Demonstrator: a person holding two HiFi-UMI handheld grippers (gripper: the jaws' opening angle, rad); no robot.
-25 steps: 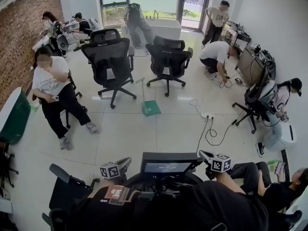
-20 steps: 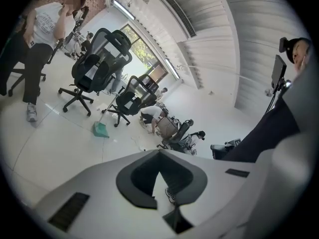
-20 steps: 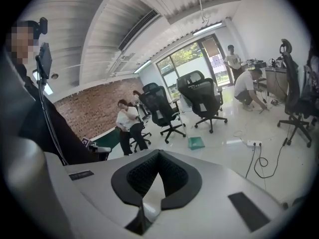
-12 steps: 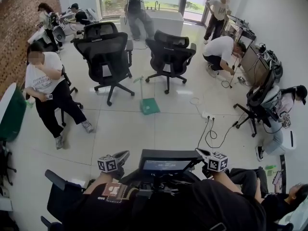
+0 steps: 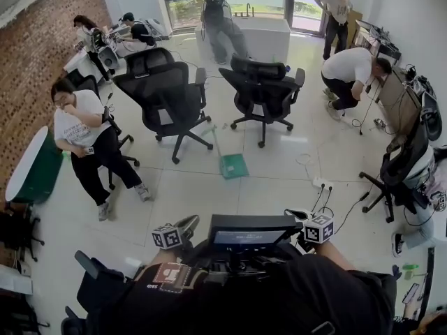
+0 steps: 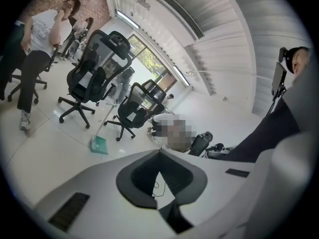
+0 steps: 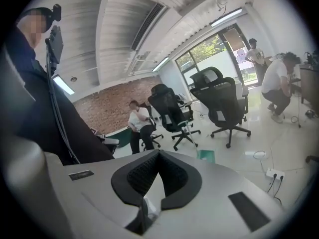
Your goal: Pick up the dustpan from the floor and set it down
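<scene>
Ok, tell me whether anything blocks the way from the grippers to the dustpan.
Nothing visible. Bare floor lies between the left gripper, the right gripper and the dustpan; the office chairs stand beyond it, the power strip off to the right.

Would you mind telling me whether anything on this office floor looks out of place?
A green dustpan sits on the open floor by two black office chairs, its long handle slanting up. A white power strip and loose cables trail over the tiles nearby.
</scene>
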